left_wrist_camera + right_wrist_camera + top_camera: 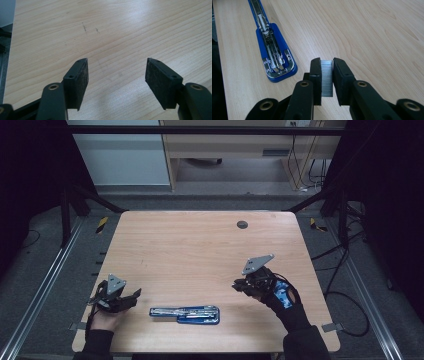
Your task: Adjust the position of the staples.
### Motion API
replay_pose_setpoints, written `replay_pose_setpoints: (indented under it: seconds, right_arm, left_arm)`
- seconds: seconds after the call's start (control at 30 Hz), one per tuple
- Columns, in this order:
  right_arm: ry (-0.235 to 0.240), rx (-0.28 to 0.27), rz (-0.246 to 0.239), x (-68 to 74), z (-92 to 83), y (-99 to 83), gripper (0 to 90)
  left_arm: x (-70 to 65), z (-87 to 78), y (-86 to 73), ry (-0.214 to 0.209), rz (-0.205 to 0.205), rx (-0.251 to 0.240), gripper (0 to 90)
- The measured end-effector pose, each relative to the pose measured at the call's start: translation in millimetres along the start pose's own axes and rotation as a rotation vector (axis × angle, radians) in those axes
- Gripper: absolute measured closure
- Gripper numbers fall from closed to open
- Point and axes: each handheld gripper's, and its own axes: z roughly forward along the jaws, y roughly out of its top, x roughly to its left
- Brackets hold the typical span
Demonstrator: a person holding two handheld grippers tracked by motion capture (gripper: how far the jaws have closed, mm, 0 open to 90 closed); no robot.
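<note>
Staples, one strip (327,78), in right hand-held gripper (327,82); one opened stapler (184,314); left hand-held gripper (117,82) agape.

The left gripper (131,296) is resting low at the near left, held by the left hand (104,319), whose dark sleeve is entering from the bottom edge. Its jaws are standing wide apart, with nothing between the pads (82,82). The right gripper (239,285) is hovering at the near right, raised higher, gripped by the right hand (280,295) in a black and blue glove, forearm angling in from the lower right. Its jaws are pointing toward the left gripper's side and pinching close together, pads (317,80) pressing on a thin grey strip.
</note>
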Motion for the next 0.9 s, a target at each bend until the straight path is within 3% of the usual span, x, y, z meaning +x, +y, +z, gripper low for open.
replay_pose_setpoints:
  seconds: [0.9]
  right_arm:
    - [0.141,0.084,-0.181,18.8,15.6,30.2,78.1]
  left_arm:
    - [0.7,-2.2,-0.6,-0.002,0.003,-0.005,34.9]
